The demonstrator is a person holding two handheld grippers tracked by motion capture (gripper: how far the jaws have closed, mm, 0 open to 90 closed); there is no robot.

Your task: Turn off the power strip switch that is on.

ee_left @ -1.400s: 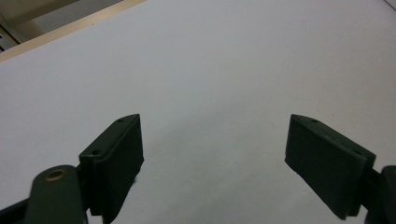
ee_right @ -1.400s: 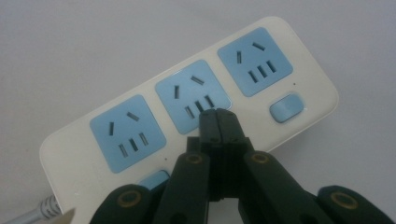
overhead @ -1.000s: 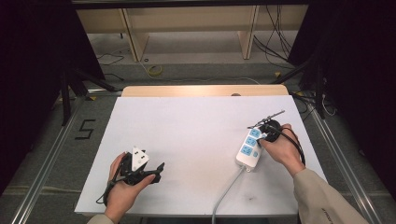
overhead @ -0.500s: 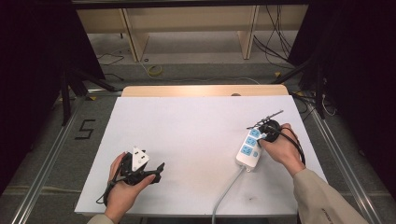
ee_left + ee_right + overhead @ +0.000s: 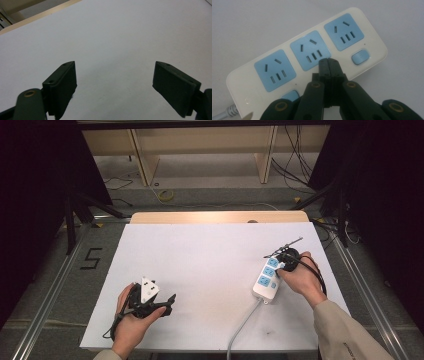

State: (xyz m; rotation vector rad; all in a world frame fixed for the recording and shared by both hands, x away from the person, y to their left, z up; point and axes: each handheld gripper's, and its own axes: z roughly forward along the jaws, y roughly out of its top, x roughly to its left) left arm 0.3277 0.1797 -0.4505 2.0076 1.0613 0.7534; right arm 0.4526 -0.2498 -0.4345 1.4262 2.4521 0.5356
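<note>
A white power strip point(image 5: 264, 280) with three blue sockets and blue switch buttons lies on the right of the white table point(image 5: 210, 255). Its grey cord point(image 5: 240, 327) runs off the near edge. My right gripper point(image 5: 278, 264) is held over the strip's far end. In the right gripper view its jaws point(image 5: 328, 61) are shut together with nothing between them, and their tips sit just above the middle socket of the power strip point(image 5: 309, 51). My left gripper point(image 5: 169, 304) rests near the table's front left. In its own view, the left gripper point(image 5: 113, 66) stands wide open over bare tabletop.
A wooden board point(image 5: 220, 216) edges the table's far side, with shelf legs and loose cables on the floor beyond. Metal rails run along both sides of the table. A "5" mark point(image 5: 90, 259) is on the floor at left.
</note>
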